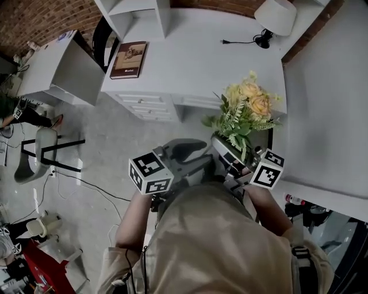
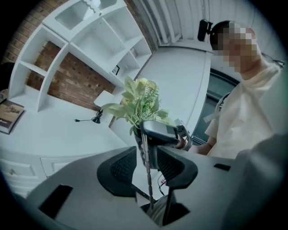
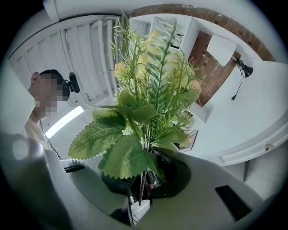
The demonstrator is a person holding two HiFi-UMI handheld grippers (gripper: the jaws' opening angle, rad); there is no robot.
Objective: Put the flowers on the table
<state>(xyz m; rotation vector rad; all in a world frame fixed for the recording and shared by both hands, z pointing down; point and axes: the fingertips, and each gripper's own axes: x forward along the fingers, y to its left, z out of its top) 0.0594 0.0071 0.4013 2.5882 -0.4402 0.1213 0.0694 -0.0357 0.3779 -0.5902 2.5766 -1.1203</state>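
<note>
Placement is being prepared: the flowers (image 1: 247, 109) are being held clear of the table (image 1: 201, 63), raised in front of the person with the blooms hanging over its near right corner. The stems are being pinched low down by the right gripper (image 3: 146, 179). Its fingers (image 3: 178, 175) are largely hidden by leaves, so the pinch is being taken as firm only because the bunch is standing so upright. The left gripper (image 2: 147, 165) is being held just beside it, its fingers (image 2: 118, 168) spread apart. A single twisted stem (image 2: 145, 150) is running through the gap and is not being pressed by either pad.

A level carry forward over the table edge is being called for, followed by a slow lowering. A bare stretch is being offered between the book (image 1: 129, 59) and the lamp (image 1: 275, 14), and the bunch is best being aimed there. The right pinch is being relied on until the stems are resting on the surface. The loose stem is being left as the main risk, since it could be snagged if the left gripper is drawn away carelessly.
</note>
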